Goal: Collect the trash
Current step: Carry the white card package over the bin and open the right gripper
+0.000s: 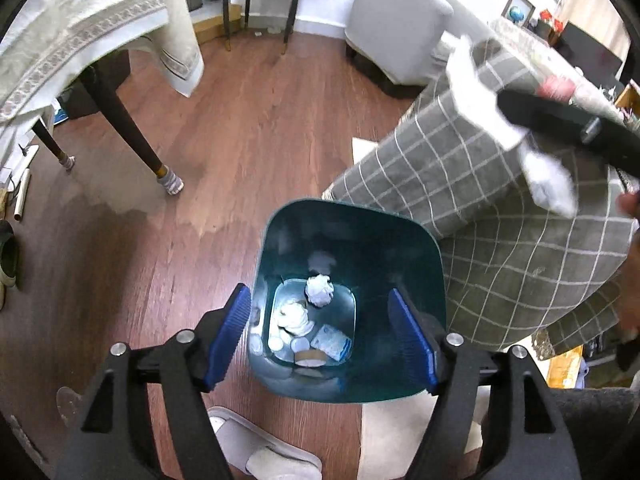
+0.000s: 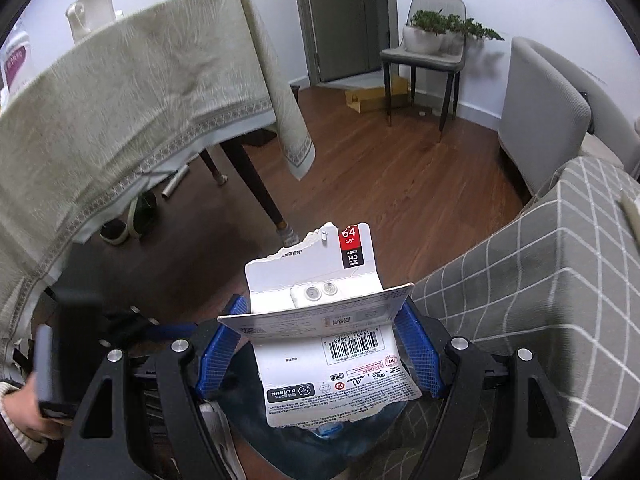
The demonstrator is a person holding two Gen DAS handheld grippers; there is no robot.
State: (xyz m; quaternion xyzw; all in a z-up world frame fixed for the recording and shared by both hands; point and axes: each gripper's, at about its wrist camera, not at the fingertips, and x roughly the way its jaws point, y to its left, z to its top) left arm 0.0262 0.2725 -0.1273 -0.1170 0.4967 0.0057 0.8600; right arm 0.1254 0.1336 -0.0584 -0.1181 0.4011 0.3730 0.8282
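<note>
A teal trash bin (image 1: 424,248) stands on the wooden floor beside a grey checked sofa. It holds crumpled white paper (image 1: 319,289), a blue-white packet and other scraps. My left gripper (image 1: 324,334) is open and empty, its blue pads on either side above the bin's mouth. My right gripper (image 2: 320,344) is shut on a torn white memory-card package (image 2: 320,320) with a barcode and a red label. It also shows blurred at the upper right in the left wrist view (image 1: 500,116), above the sofa.
A table with a beige cloth (image 2: 120,120) and dark legs (image 1: 136,136) stands to the left. The grey checked sofa (image 1: 500,240) is at the right. A chair with a plant (image 2: 428,52) stands at the back. A white slipper (image 1: 256,448) lies below the bin.
</note>
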